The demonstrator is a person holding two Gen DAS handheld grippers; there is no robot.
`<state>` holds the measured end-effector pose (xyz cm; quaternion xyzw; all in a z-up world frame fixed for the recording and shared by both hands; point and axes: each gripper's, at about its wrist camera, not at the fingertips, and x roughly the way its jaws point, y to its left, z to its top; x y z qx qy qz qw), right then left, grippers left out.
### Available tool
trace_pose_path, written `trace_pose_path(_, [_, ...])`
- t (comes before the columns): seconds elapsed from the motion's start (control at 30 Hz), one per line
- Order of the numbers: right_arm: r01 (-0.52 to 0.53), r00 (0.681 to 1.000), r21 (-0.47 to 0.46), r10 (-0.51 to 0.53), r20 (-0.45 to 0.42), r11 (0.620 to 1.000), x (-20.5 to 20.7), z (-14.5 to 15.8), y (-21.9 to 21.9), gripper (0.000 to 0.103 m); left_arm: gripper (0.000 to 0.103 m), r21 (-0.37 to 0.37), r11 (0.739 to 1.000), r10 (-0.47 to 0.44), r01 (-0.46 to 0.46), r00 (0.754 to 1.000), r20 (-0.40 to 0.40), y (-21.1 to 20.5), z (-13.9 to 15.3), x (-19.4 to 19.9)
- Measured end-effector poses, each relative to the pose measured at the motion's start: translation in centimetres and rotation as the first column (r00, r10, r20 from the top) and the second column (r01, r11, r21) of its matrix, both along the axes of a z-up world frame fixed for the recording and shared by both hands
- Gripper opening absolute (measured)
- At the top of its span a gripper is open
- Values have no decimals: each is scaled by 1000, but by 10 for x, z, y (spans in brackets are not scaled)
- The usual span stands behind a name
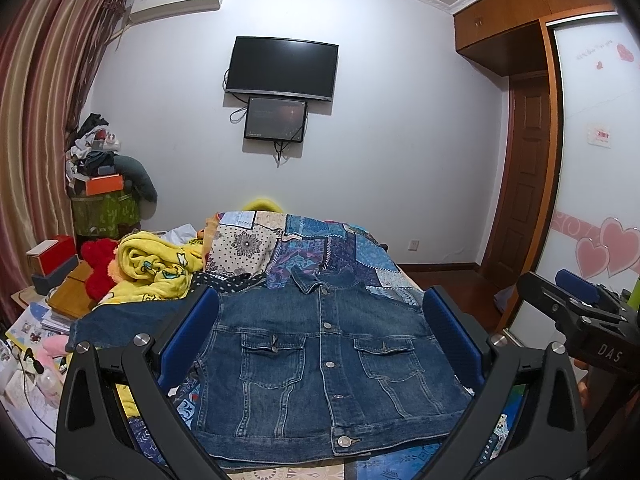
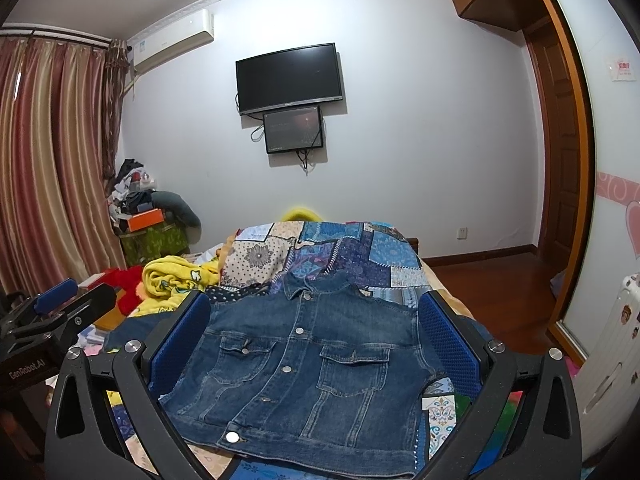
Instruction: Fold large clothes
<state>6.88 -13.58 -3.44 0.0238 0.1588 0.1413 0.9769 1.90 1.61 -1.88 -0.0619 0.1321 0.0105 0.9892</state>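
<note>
Two grippers, both w/ jaws spread wide & nothing between the blue pads. The left gripper point(image 1: 320, 332) hangs above the near end of the bed, its black arms framing the garment; the right gripper point(image 2: 316, 336) does likewise from a spot a bit further right, also empty. In the left wrist view the right gripper shows at the frame's right edge, off the side of the bed; in the right wrist view the left gripper shows at the left edge, jaws apart too. The task item, a dark blue denim jacket w/ metal snap buttons point(image 1: 324, 364) point(image 2: 304, 368), lies face-up & flat on the bed, buttoned down the front, collar pointing toward the far wall, hem nearest the cameras. Two flap chest pockets face up. One sleeve stretches out flat to the left; the other sleeve can't be made out, prob. tucked or hidden behind the pad. Jacket rests on a blue-and-cream patchwork quilt w/ floral prints point(image 1: 304, 248) point(image 2: 360, 252) covering the bed. Just left of the quilt sits a crumpled yellow cartoon-print fleece blanket point(image 1: 156, 268) point(image 2: 176, 280), touching a red plush item point(image 1: 98, 268). On the far white wall hang a black flat-screen TV point(image 1: 282, 68) point(image 2: 289, 78) and, right under it, a smaller dark monitor w/ dangling cables point(image 1: 276, 119) point(image 2: 293, 129). Striped red-gold curtains point(image 1: 36, 120) line the left side; a brown wooden door point(image 1: 526, 168) stands at right.
</note>
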Motion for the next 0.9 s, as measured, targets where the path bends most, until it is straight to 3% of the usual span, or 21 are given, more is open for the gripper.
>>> trace_pose_path(0.37, [-2, 998, -51, -1, -57, 999, 21, -13, 18, 103, 103, -20, 999, 29, -30, 999, -46, 24, -16, 28])
trace_pose_path(0.57, [-14, 993, -93, 2, -121, 996, 47, -29, 36, 103, 103, -43, 994, 97, -103, 988, -121, 58, -39, 60])
trace_pose_path(0.7, [-27, 984, -118, 6, -178, 993, 66, -45, 47, 103, 103, -39, 979, 193, -203, 965, -177, 89, -59, 83])
trace_pose_path(0.9, [-51, 964, -151, 9, -266, 987, 95, -71, 63, 103, 103, -18, 943, 315, -332, 909, -274, 149, -100, 117])
